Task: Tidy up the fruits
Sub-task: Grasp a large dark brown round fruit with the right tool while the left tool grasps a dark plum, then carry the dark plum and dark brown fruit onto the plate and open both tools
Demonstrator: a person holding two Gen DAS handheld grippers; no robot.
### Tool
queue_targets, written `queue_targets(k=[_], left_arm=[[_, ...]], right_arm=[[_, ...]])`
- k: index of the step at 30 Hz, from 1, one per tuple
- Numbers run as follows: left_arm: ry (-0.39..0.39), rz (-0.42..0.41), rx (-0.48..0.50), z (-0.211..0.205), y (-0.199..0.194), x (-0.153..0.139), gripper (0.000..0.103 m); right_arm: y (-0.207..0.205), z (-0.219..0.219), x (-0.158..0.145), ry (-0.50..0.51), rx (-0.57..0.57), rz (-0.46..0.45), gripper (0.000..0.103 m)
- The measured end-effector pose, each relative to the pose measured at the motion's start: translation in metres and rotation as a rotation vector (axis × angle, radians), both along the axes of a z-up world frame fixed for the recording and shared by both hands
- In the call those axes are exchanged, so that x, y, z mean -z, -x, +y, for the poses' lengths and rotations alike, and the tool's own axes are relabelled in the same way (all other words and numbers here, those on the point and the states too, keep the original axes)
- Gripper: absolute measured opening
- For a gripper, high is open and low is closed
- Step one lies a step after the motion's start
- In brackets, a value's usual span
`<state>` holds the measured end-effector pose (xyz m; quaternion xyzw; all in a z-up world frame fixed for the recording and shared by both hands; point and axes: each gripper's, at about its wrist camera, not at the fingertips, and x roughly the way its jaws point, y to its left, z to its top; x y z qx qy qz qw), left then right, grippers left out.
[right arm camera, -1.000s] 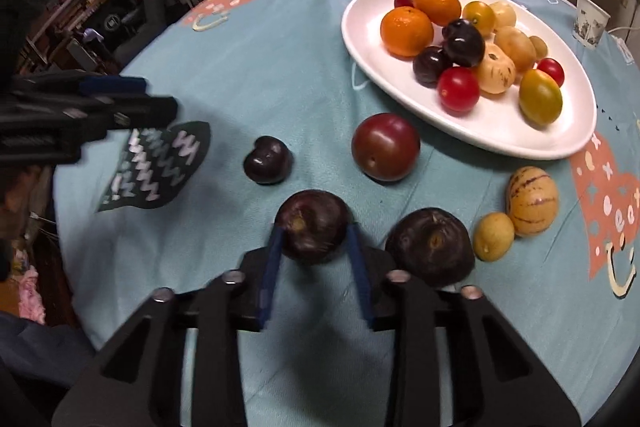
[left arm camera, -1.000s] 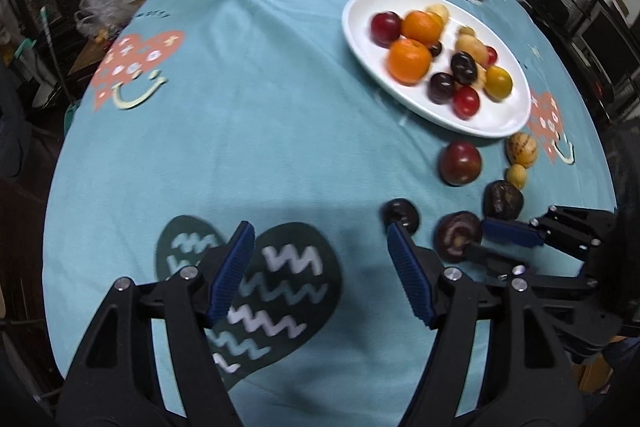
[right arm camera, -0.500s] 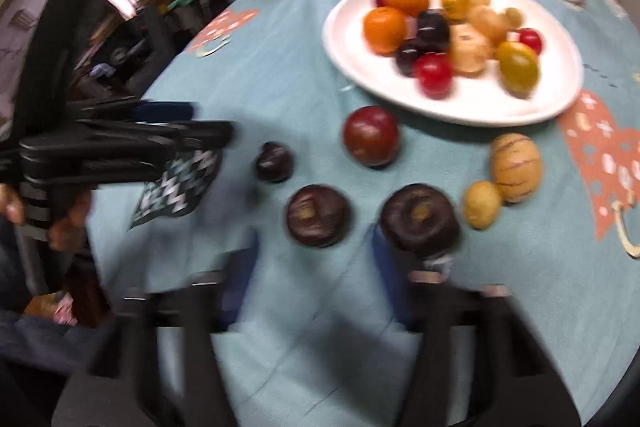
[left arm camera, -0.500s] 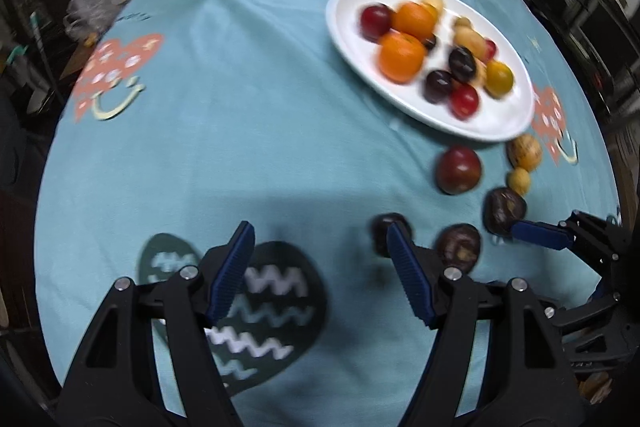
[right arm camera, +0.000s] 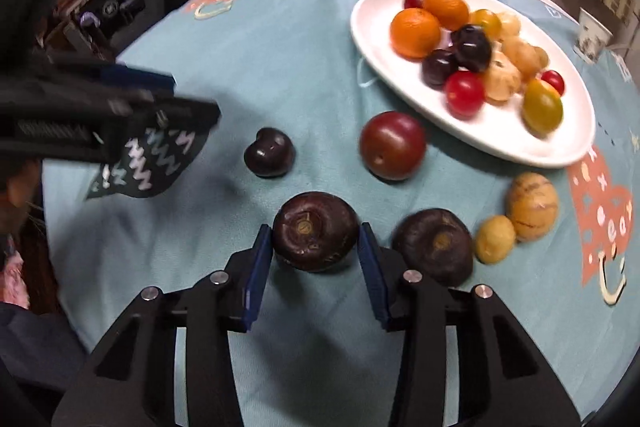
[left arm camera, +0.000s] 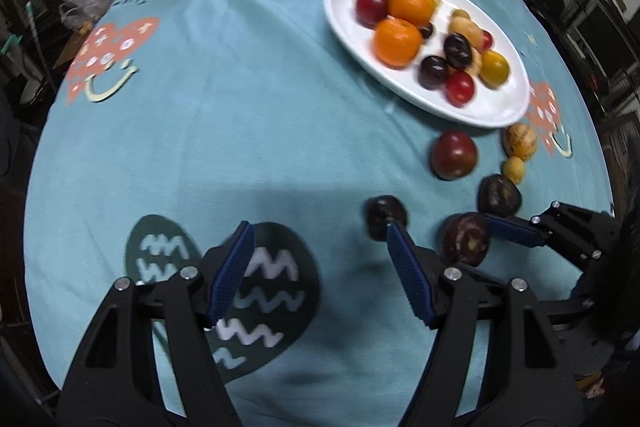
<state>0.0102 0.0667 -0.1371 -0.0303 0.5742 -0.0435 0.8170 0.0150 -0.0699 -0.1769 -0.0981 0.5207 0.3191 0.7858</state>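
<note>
My right claw (right arm camera: 316, 241) has just been closing, pads pressing the dark fruit (right arm camera: 315, 230); my left claw (left arm camera: 320, 269) gapes empty at nine o'clock.

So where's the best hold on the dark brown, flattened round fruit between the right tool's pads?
Across its widest girth, from above: the dark brown flattened fruit sits stem-scar up on the teal tablecloth, with both rounded flanks exposed. The right tool already straddles it that way, having just been closing.

Left gripper (left arm camera: 320, 263) hangs wide open over the teal tablecloth (left arm camera: 240, 107), nothing in it. Small dark fruit (left arm camera: 386, 217) sits just past its right finger. Far right, white plate (left arm camera: 496, 111) loaded with fruit; right gripper (left arm camera: 516, 229) pokes in beside a brown fruit (left arm camera: 466, 239).
</note>
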Motion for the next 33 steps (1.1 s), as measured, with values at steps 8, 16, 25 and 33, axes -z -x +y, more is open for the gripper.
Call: queue_targets(k=[8, 16, 25, 33], left_arm=[[-0.023, 0.026, 0.069, -0.034, -0.016, 0.021, 0.07], [-0.001, 0.064, 0.105, -0.04, -0.023, 0.032, 0.03], [-0.136, -0.155, 0.115, -0.06, -0.003, -0.038, 0.03], [-0.179, -0.276, 0.147, -0.08, 0.01, -0.089, 0.03]], right_arm=[[0.011, -0.044, -0.012, -0.077, 0.095, 0.043, 0.044], [0.017, -0.047, -0.011, -0.087, 0.101, 0.062, 0.044], [0.022, -0.047, -0.028, -0.114, 0.098, 0.027, 0.044], [0.034, -0.063, -0.067, -0.225, 0.117, -0.044, 0.044]])
